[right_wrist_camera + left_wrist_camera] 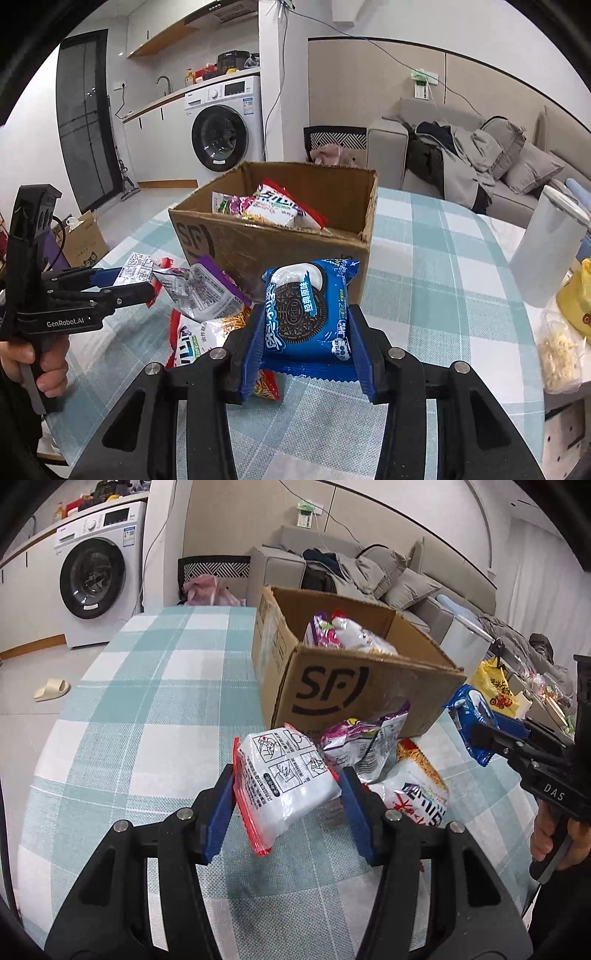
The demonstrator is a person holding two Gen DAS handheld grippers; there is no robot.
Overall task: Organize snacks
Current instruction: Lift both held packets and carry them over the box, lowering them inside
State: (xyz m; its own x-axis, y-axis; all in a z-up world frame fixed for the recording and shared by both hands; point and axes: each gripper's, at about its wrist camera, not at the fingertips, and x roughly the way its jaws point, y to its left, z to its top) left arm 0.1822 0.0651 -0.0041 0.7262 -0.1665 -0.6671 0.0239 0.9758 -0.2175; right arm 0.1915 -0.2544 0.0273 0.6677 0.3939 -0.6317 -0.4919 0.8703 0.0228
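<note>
My left gripper [288,797] is shut on a white snack packet with red edges [284,782] and holds it above the checked table, in front of the open SF cardboard box [354,686]. My right gripper [304,339] is shut on a blue Oreo packet [306,306] near the box's front wall [280,251]. The box holds several snack packets [273,208]. A purple packet [365,738] and a noodle snack packet [413,786] lie on the table by the box. The right gripper with the Oreo packet [472,720] also shows at the right of the left wrist view.
A white cylinder-shaped appliance [546,251], a yellow bag [576,295] and a clear bag of snacks [557,354] stand at the table's right edge. A sofa [480,162] is behind the table, a washing machine [96,572] at the far left.
</note>
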